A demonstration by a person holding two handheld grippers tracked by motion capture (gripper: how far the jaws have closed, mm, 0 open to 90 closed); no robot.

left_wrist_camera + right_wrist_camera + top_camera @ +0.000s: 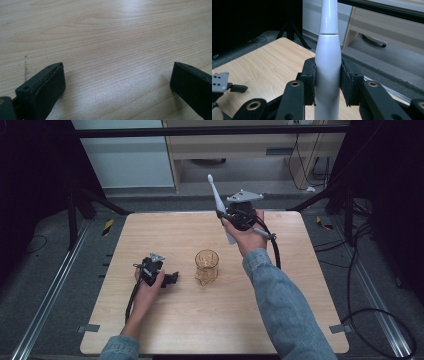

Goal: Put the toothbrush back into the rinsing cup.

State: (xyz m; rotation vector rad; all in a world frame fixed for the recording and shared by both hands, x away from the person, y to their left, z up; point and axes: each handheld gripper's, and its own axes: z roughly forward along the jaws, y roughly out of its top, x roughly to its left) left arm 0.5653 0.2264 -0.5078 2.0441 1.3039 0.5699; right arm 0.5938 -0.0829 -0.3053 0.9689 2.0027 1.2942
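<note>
I had the right gripper (223,215) clamped on the white electric toothbrush (218,202), held upright off the table at one o'clock. The left gripper (172,278) rested released. Next probably came lowering it into the glass cup (206,266) at centre.

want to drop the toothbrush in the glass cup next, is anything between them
Nothing visible stands in the way. The right tongs hold the white electric toothbrush up over the far side of the table; bare wood lies between it and the glass cup. The left tongs rest to the cup's left, apart from it.
</note>
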